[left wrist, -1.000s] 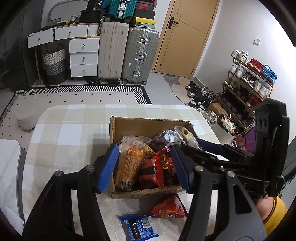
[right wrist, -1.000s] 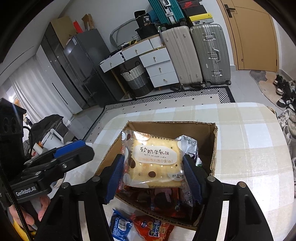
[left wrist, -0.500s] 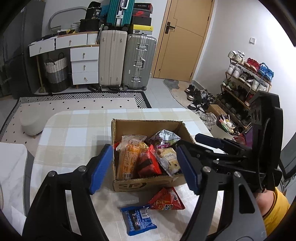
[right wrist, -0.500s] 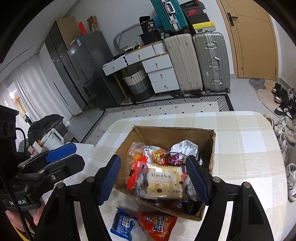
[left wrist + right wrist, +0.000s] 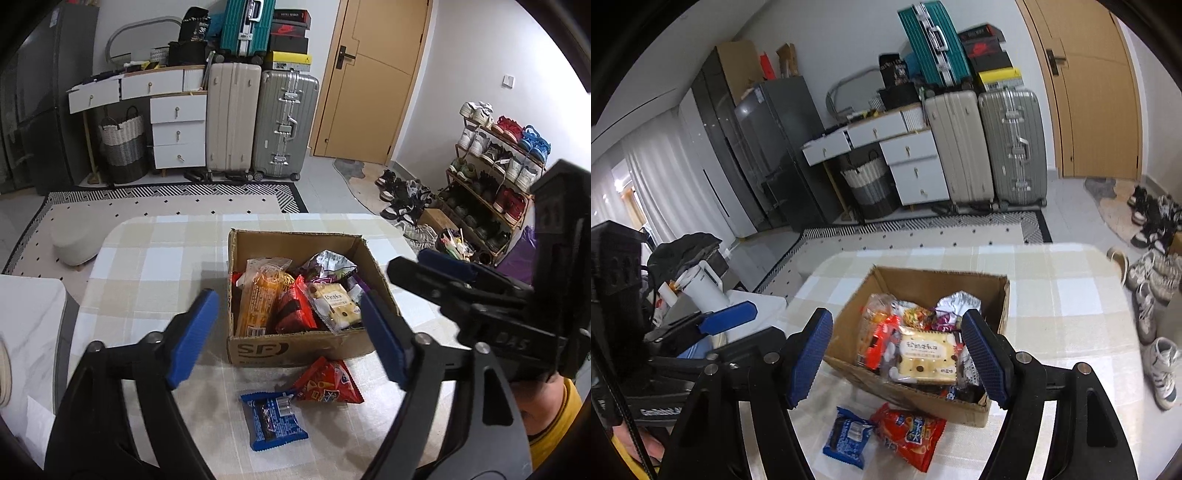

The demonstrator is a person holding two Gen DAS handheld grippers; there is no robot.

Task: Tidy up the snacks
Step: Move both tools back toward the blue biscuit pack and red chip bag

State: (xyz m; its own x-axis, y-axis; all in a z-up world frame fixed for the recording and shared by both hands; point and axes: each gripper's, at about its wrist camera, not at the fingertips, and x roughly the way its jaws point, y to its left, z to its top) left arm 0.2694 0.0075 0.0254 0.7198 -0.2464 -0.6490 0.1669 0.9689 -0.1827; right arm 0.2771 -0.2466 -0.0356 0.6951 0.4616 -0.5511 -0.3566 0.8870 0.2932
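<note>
An open cardboard box point(image 5: 295, 345) point(image 5: 993, 295) sits on the checked table, filled with several snack packs. A cream biscuit pack point(image 5: 334, 306) point(image 5: 927, 356) lies on top of them, beside an orange pack point(image 5: 258, 295). A blue snack pack point(image 5: 273, 419) point(image 5: 846, 437) and a red snack bag point(image 5: 327, 382) point(image 5: 910, 435) lie on the table in front of the box. My left gripper point(image 5: 288, 339) is open and empty, above the box's near side. My right gripper point(image 5: 897, 358) is open and empty, held above the box.
The table point(image 5: 147, 269) has a rounded far edge. A white side surface point(image 5: 26, 325) stands at its left. Suitcases point(image 5: 258, 122), drawers, a basket, a door and a shoe rack point(image 5: 491, 177) stand beyond. A white jug point(image 5: 701, 288) stands left of the table.
My right gripper opened and let the cream biscuit pack drop into the box. Both grippers have pulled back and up from the box.
</note>
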